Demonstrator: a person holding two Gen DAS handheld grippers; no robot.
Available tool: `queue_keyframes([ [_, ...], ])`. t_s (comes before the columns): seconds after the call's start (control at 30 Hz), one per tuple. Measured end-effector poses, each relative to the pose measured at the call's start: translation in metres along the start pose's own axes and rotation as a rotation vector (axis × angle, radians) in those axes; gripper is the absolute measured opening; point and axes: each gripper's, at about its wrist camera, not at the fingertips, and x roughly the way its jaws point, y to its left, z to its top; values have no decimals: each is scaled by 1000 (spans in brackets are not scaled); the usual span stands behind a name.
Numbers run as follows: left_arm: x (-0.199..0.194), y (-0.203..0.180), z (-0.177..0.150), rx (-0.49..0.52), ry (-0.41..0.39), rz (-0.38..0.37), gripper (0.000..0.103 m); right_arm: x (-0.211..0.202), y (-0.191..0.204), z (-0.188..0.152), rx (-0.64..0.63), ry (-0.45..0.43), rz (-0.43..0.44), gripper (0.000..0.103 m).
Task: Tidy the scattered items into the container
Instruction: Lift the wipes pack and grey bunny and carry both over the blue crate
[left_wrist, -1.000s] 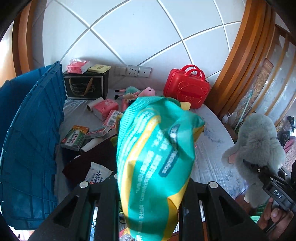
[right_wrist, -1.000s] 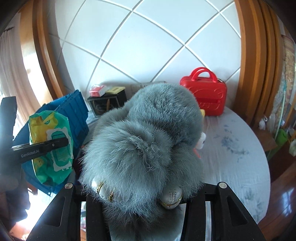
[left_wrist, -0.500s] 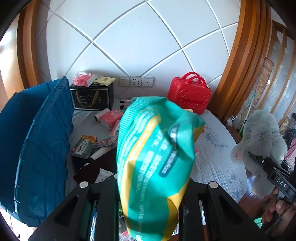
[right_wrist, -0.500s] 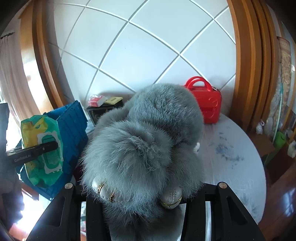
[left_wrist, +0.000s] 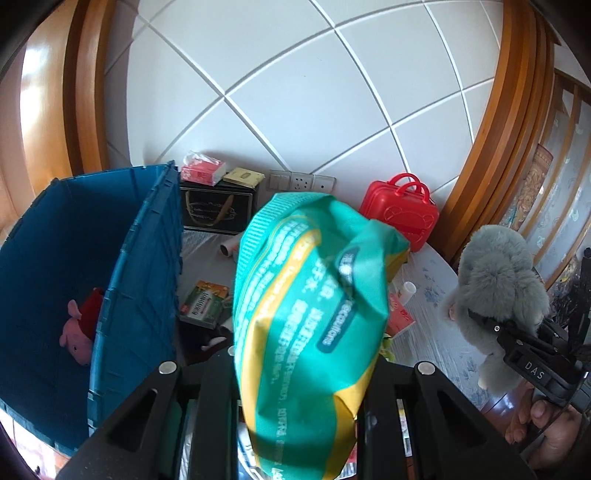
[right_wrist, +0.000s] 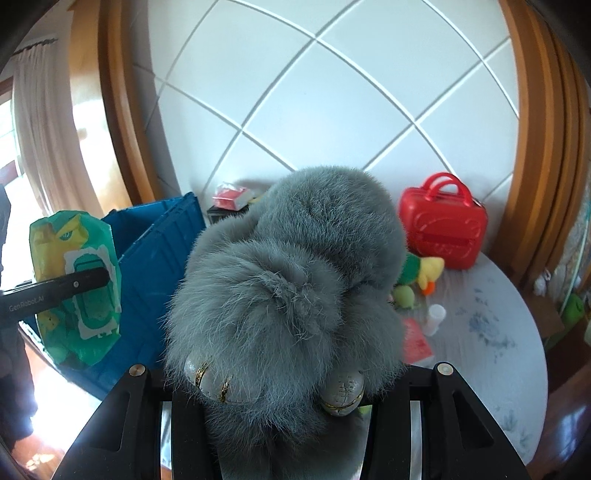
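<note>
A: Any writing you can read?

B: "GenRobot.AI" runs along the left hand-held gripper (right_wrist: 74, 286), and "DAS" sits on the right hand-held gripper (left_wrist: 491, 328). The print on the green wipes pack (left_wrist: 306, 314) is too warped to read.

A: What are they holding?

B: The left one is clamped narrow on the wipes pack; the right one grips the grey plush toy (right_wrist: 291, 291).

A: Where is the container?

B: The blue crate (left_wrist: 136, 291) stands at the bench's (right_wrist: 491, 332) left edge, open-topped, with a pink plush (left_wrist: 75, 334) inside and plenty of free room.

A: Changes from a second ago?

B: The crate's interior now shows in the left view, and both held things sit higher and nearer the crate.
</note>
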Motion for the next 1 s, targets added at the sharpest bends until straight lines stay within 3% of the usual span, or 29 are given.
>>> queue_keyframes([
  [0.43, -35, 125, 36, 6, -55, -25, 20, 27, 151, 35, -33, -18, 56, 42],
  [0.73, -63, 216, 36, -50, -66, -13, 20, 55, 254, 50, -102, -9, 114, 42],
  [1.0, -79, 266, 29, -84, -77, 25, 20, 72, 312, 53, -145, 5, 162, 42],
])
